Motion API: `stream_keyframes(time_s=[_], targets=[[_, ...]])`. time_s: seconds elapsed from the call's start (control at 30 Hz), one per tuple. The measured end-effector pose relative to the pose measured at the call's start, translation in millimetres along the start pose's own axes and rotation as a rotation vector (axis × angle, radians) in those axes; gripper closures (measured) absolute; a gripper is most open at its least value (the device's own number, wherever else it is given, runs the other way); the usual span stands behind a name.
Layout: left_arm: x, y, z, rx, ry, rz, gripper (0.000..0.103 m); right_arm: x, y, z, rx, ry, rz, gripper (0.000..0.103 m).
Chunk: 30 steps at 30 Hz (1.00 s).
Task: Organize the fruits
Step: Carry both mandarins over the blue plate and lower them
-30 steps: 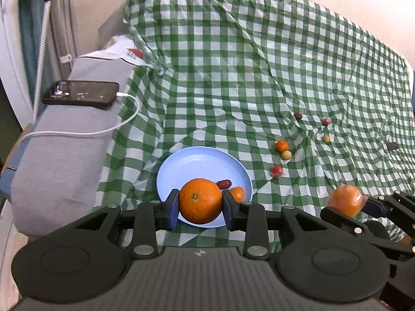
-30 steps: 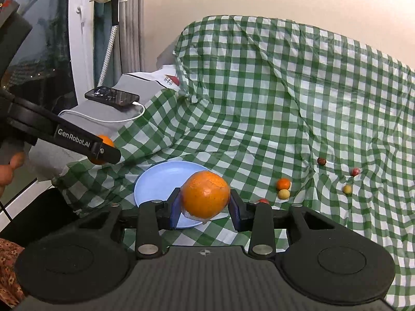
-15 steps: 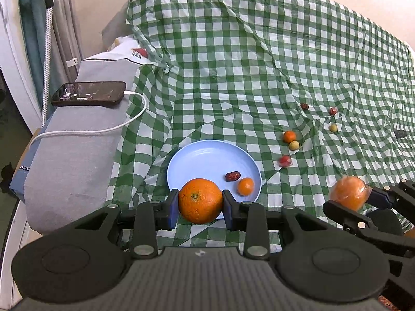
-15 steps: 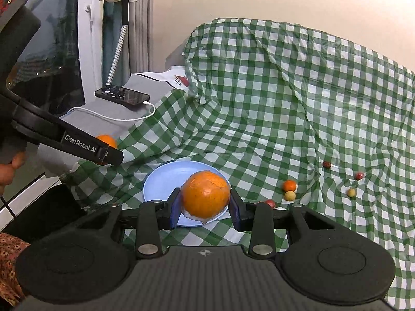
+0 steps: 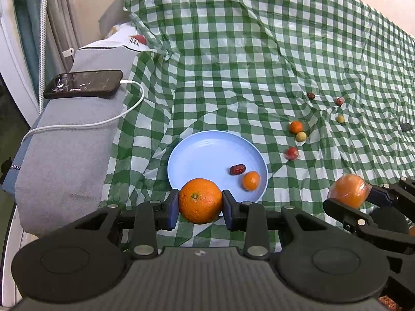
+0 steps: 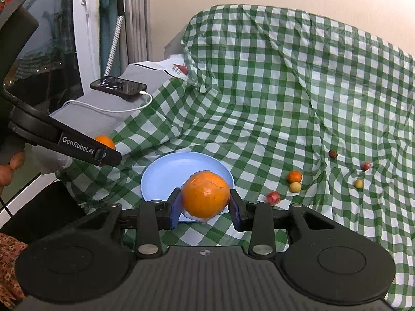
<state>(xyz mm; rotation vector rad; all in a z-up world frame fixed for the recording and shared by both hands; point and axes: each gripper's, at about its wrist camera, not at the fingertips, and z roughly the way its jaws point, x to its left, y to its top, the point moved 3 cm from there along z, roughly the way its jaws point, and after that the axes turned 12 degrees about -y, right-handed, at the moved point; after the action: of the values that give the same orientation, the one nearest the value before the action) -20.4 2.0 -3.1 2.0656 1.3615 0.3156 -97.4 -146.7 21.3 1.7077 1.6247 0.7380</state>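
Observation:
My left gripper [image 5: 200, 208] is shut on a large orange [image 5: 200, 200], held just in front of the near rim of a light blue plate [image 5: 202, 155]. On the plate lie a red date [image 5: 237, 169] and a small orange fruit [image 5: 251, 180]. My right gripper [image 6: 205, 204] is shut on a second orange [image 6: 205, 197] wrapped in clear film, above the plate's near edge [image 6: 166, 173]; it also shows in the left wrist view [image 5: 347, 190]. Several small fruits [image 5: 296, 127] lie loose on the green checked cloth to the right of the plate.
A black phone [image 5: 83, 84] with a white charging cable [image 5: 77, 124] lies on a grey cushion [image 5: 64, 160] to the left. The checked cloth [image 5: 259, 51] rises up a backrest behind. A small dark object [image 5: 405, 127] lies at the far right.
Both grippers have drawn back and up a little with their oranges; the plate and loose fruits sit farther away in both views. Nothing was released.

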Motion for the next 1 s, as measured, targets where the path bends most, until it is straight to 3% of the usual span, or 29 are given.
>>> stream_keyframes(time_s=[1.0], targets=[[8.6,45.7,119.5,0.145,0.003,0.038,0.065,5.4,4.8,131.3,0.159,0.006,-0.013,0.064]])
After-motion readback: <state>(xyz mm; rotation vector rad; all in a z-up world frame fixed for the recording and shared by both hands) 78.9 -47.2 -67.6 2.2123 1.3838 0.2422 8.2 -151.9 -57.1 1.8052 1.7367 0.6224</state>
